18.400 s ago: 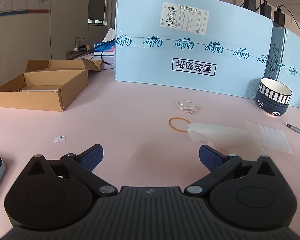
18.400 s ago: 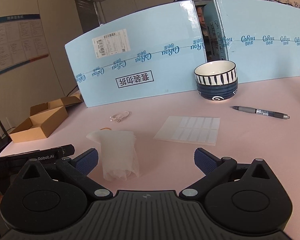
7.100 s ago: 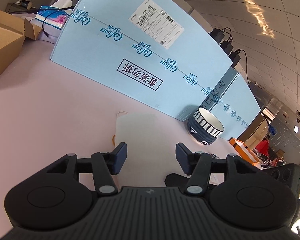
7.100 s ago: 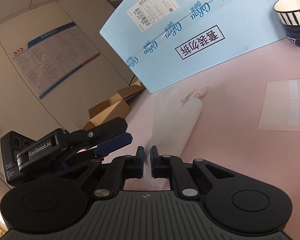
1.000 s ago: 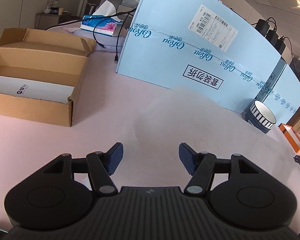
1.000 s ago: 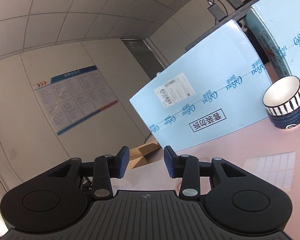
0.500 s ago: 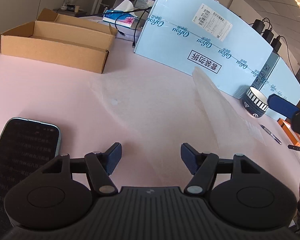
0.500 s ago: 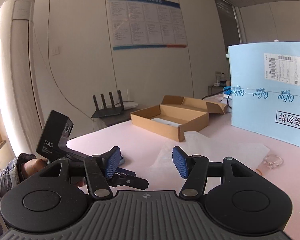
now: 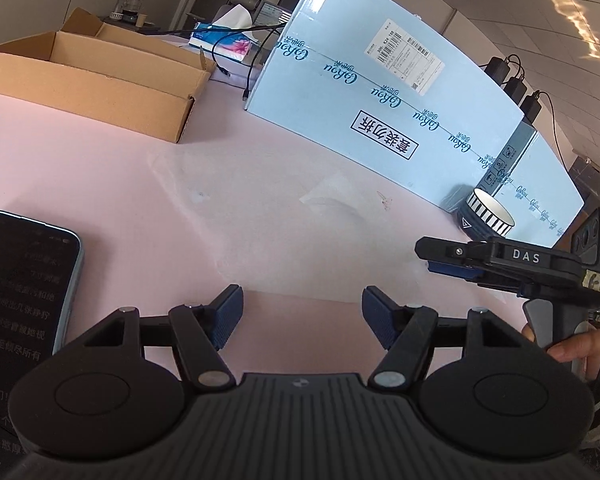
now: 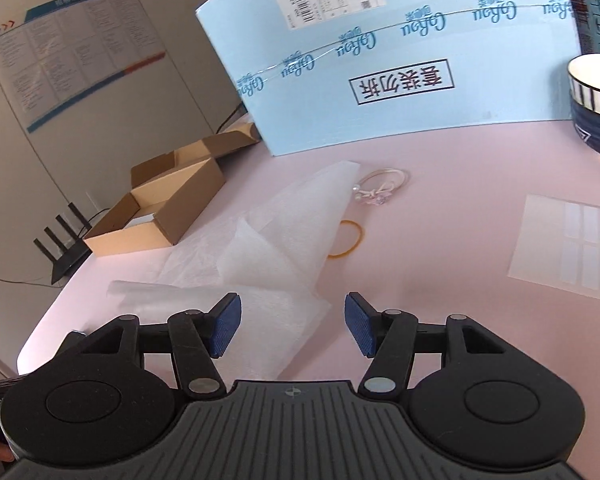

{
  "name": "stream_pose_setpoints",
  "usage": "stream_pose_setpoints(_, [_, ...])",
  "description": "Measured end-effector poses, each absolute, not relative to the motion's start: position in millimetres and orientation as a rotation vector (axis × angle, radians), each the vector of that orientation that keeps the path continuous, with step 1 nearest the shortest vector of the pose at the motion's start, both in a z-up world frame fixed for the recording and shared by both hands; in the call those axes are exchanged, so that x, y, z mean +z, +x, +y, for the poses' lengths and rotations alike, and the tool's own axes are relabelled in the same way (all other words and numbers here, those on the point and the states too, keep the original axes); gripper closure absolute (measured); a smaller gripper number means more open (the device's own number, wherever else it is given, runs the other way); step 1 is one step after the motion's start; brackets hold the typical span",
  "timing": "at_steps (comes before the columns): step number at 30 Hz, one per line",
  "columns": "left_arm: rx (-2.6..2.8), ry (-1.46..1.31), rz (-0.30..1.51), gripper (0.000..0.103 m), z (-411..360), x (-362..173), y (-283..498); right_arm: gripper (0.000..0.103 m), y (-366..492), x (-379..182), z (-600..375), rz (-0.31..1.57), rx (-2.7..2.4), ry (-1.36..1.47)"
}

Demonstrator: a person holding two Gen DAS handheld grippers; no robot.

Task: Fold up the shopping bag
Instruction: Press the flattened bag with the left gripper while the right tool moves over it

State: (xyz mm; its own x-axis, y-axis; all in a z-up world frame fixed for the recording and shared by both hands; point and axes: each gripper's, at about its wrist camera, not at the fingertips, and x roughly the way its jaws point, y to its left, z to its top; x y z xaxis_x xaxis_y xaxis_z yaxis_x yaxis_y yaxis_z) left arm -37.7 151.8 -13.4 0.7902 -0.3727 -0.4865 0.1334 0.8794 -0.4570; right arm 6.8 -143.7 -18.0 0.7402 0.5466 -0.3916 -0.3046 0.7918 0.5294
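Note:
A thin, translucent white shopping bag (image 9: 284,220) lies spread on the pink table (image 9: 100,184), its near edge just ahead of my left gripper (image 9: 302,314). That gripper is open with nothing between its blue pads. In the right wrist view the bag (image 10: 276,248) lies loosely doubled over itself, one pointed end toward the blue carton. My right gripper (image 10: 292,330) hovers open over the bag's near corner, its pads not pressing it. From the left wrist view the right gripper (image 9: 432,258) comes in from the right, held by a hand (image 9: 572,350).
A phone (image 9: 20,304) lies at the near left. An open cardboard box (image 9: 92,76) stands far left, a blue carton (image 9: 380,112) along the back, a striped bowl (image 9: 486,216) at its right. A rubber band (image 10: 350,240), hair tie (image 10: 380,188) and label sheet (image 10: 568,248) lie beside the bag.
The bag's raised fold has dropped and it now lies flat. My right gripper has swung from facing the wall down toward the bag, its jaws wider than a second ago. The left gripper barely moved.

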Motion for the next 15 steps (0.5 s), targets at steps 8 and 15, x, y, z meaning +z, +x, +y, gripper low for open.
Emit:
stream_pose_setpoints(8, [-0.257, -0.473, 0.588, 0.084, 143.1, -18.6, -12.0, 0.04, -27.9, -19.3, -203.7, 0.444, 0.381, 0.519])
stream_pose_setpoints(15, [-0.441, -0.379, 0.514, 0.103, 127.8, -9.0, -37.3, 0.037, -18.3, -7.5, -194.7, 0.379, 0.447, 0.439])
